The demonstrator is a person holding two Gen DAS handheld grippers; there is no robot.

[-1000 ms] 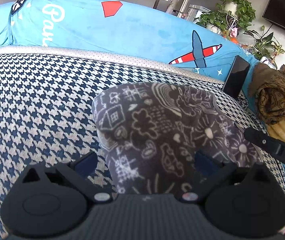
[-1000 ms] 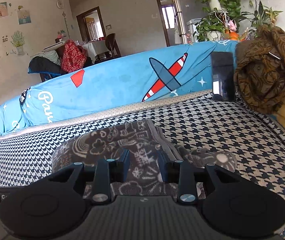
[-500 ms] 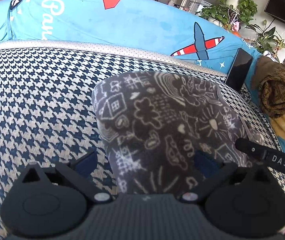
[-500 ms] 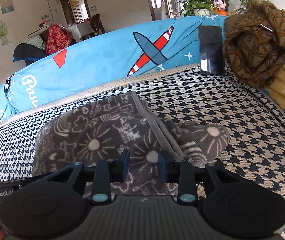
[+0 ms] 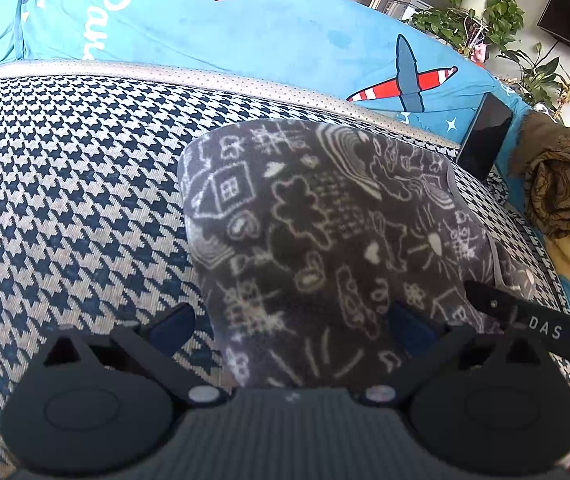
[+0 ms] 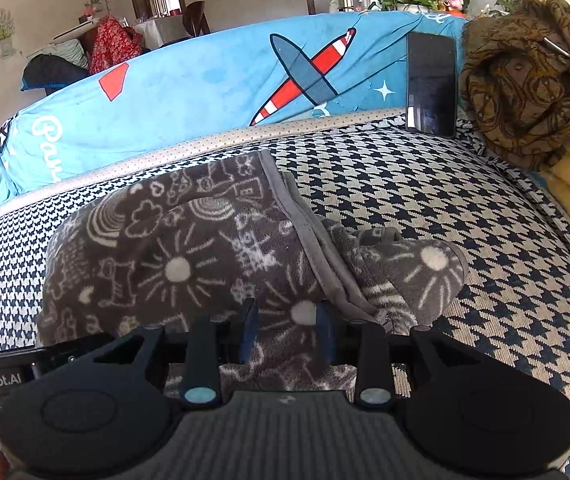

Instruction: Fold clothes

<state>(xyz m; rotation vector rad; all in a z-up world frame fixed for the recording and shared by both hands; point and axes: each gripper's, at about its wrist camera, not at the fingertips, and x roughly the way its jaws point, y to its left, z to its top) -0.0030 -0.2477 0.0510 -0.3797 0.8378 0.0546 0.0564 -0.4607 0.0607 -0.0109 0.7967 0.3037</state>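
Over on the left, a houndstooth cover in navy and cream spreads under everything, with a blue cartoon sheet rising behind it. Near the middle lies the grey doodle-print garment, folded into a compact block on the cover. The left gripper sits at its near edge with fingers spread wide: one blue pad is over bare houndstooth just beside the cloth, the other over the fabric. Further right, the left wrist view alone catches the other tool's black finger, lettered "DAS", reaching across the garment's right corner. A dark phone leans against the sheet, and a brown patterned cloth is bundled at the far right.

From the right wrist camera, the garment shows what the other view hides: a grey hemmed edge running diagonally, and a loose flap sticking out to the right of the fold. The right gripper has its fingers drawn close, with a bunch of the near fabric pinched between them. This view also shows a doorway and chairs behind the sofa
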